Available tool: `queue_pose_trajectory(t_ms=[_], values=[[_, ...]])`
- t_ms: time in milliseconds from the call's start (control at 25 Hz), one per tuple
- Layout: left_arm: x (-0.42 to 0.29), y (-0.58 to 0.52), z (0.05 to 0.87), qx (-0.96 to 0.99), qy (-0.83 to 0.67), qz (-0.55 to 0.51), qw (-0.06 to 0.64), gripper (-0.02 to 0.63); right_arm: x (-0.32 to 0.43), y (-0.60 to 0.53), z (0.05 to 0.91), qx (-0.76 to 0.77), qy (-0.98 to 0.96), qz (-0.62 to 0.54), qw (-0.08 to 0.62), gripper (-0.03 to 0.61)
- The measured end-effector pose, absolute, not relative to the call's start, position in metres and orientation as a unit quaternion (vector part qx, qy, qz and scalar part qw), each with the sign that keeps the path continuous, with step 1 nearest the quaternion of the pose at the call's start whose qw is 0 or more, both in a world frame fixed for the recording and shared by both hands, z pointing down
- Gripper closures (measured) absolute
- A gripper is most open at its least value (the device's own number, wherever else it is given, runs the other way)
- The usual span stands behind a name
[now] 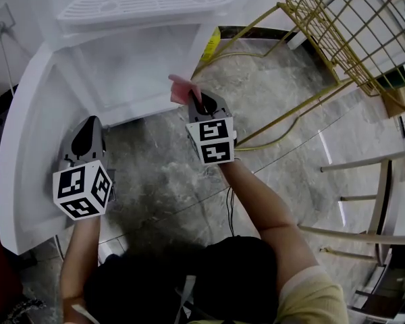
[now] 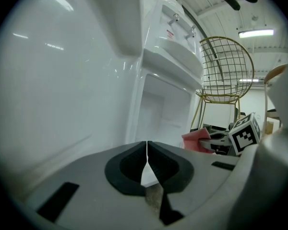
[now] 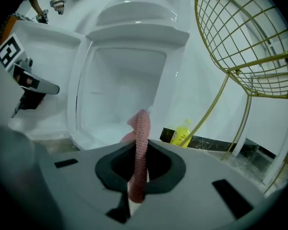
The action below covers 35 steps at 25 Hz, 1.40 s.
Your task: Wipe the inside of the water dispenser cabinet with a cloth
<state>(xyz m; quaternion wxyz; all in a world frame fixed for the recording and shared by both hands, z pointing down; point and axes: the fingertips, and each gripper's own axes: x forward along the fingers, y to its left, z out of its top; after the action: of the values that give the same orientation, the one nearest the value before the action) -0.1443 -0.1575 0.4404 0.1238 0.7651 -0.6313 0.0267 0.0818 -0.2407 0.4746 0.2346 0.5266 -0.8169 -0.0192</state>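
The jaws of the right gripper (image 3: pixel 138 169) are pressed onto the pink cloth (image 3: pixel 142 128), a knitted, pliant strip that stands edge-on between them and flops forward past the tips. Held this way, its free end can likely be pushed against a wall. The left gripper (image 2: pixel 147 163) has its 2 dark pads closed together on nothing and hangs beside the swung-out door (image 1: pixel 19 147), probably to keep it out of the way. The cabinet (image 1: pixel 128 69) gapes just ahead of the cloth, a smooth, glossy white plastic box with rounded corners; the cloth is not yet touching it. The floor (image 1: pixel 169 174) is veined grey stone
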Motion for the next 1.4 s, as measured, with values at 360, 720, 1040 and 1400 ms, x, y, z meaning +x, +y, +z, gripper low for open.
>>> queue_pose_trajectory(t_ms=[360, 720, 1040, 1400], values=[[-0.142, -0.156, 0.436, 0.768, -0.629, 0.026, 0.115, 0.598, 0.065, -0.23, 0.472, 0.498, -0.836, -0.024, 0.23, 0.552], [-0.14, -0.158, 0.442, 0.769, -0.627, 0.031, 0.121, 0.598, 0.058, -0.225, 0.475, 0.482, -0.849, 0.001, 0.215, 0.552], [-0.136, -0.159, 0.448, 0.77, -0.624, 0.037, 0.125, 0.598, 0.055, -0.223, 0.48, 0.474, -0.854, 0.02, 0.212, 0.552], [-0.134, -0.16, 0.452, 0.77, -0.623, 0.039, 0.13, 0.598, 0.058, -0.223, 0.487, 0.477, -0.853, 0.036, 0.208, 0.552]])
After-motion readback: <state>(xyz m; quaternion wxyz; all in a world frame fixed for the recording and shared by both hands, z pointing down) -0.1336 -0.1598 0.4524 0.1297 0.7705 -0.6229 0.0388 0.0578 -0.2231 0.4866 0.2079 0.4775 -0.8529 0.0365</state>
